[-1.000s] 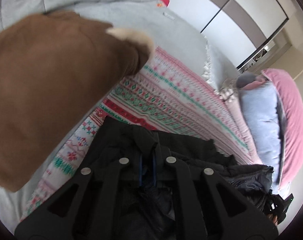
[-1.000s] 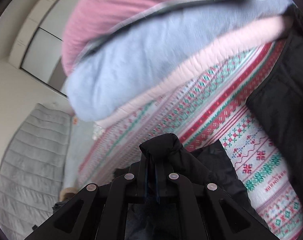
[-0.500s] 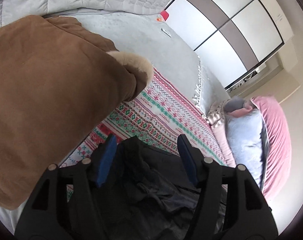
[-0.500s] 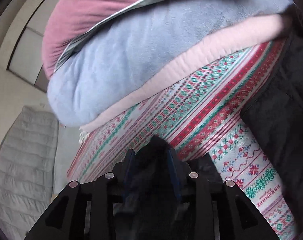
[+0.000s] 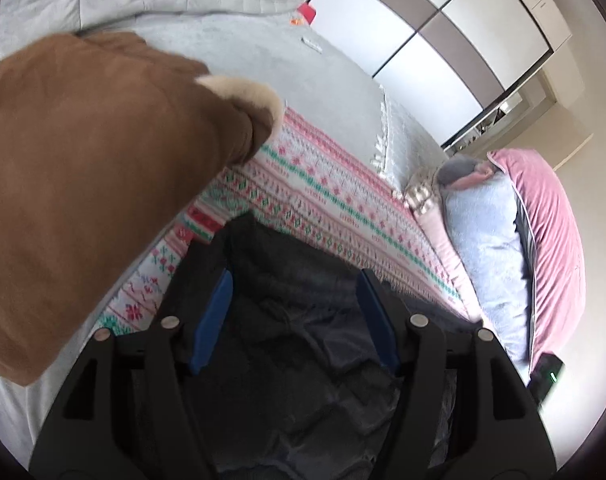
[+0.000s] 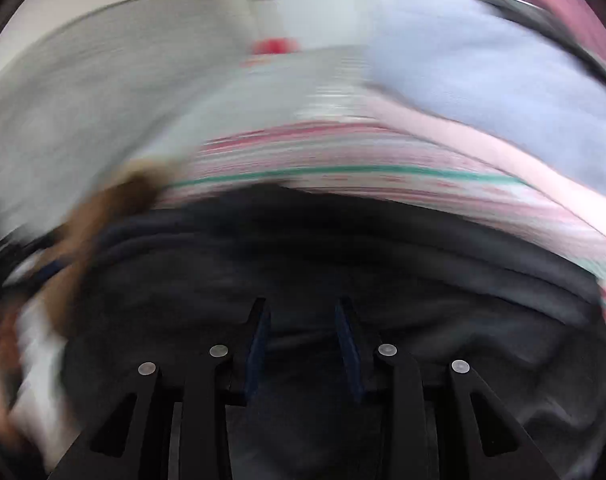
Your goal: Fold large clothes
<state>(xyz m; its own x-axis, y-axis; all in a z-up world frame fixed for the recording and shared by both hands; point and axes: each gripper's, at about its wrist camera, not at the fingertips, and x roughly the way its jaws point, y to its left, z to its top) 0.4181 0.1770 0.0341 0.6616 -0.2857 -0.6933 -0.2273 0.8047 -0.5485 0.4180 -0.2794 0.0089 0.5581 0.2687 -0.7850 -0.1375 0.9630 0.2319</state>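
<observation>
Fingers of the left gripper (image 5: 293, 308) stand spread, pinching nothing, with the black garment (image 5: 303, 344) lying slack directly beneath and between them. Ahead of its tips the cloth ends at an edge on the patterned blanket (image 5: 335, 196), and off to its left a brown coat (image 5: 83, 184) rests on the bed. Past the blanket, ahead and to the right, pillows (image 5: 503, 248) are stacked.

The right gripper (image 6: 303, 334) is also parted, nothing caught between its pads, hovering above the same garment (image 6: 343, 264); its view is too smeared to judge much more. From there the garment's long axis seems to run crosswise, left to right, its far edge ahead along the blanket (image 6: 363, 160). Both hands sit right over the cloth; I'd guess either could regrip for another fold.
</observation>
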